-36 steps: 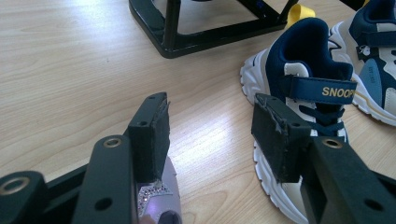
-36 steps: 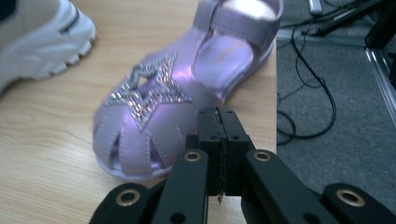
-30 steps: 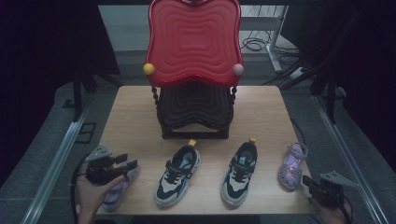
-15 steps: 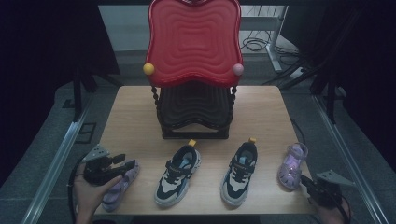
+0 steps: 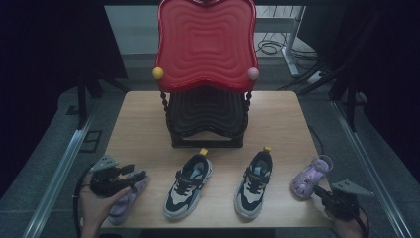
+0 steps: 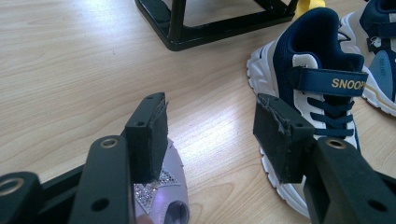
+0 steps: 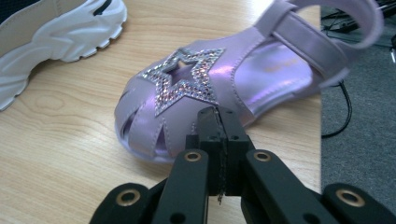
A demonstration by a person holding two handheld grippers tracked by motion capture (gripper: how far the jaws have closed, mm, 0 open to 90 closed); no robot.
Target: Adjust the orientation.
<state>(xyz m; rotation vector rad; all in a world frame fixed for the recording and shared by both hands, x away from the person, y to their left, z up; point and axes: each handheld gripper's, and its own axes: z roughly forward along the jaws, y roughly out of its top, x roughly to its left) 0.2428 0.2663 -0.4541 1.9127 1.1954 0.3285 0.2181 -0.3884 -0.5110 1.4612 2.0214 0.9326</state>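
Left sandal (image 5: 125,198): lilac, at the desk's (image 5: 143,124) near-left corner, left of the red-topped rack (image 5: 205,89); partly hidden under the left hand-held gripper (image 5: 132,174), and in the left gripper view only its starred toe (image 6: 161,196) shows, cut off by the frame.
Left hand-held gripper: jaws wide, hovering over the sandal's toe, holding nothing.
Left trainer (image 5: 189,179): in front of the rack, just right of the left sandal.
Right trainer (image 5: 253,177): beside it, heel tab towards the rack.
Right sandal (image 5: 311,176): at the desk's near-right edge, right of the rack.
Right hand-held gripper (image 5: 320,191): jaws pressed together, empty, tips just short of the sandal's toe (image 7: 196,88); whether they touch is unclear.
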